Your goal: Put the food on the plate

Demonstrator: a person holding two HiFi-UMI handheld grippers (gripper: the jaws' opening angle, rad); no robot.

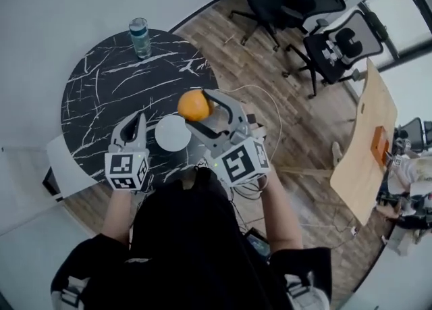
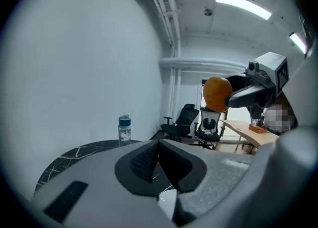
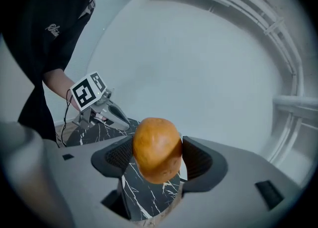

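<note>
- Closest, the right gripper (image 3: 158, 158) is clamped on one round orange piece of food (image 3: 156, 145), held in the air above the tabletop (image 3: 144, 197).
- Its own view shows both pads pressed against the food's sides.
- Beside it, the left gripper (image 2: 159, 145) has its jaws together with nothing between them.
- The head view alone shows the whole of the one white plate (image 1: 173, 133). It lies bare between the two grippers, and the food is near its far rim.
- Farther off stand one water bottle (image 1: 140, 37) and three office chairs (image 1: 337, 48).
</note>
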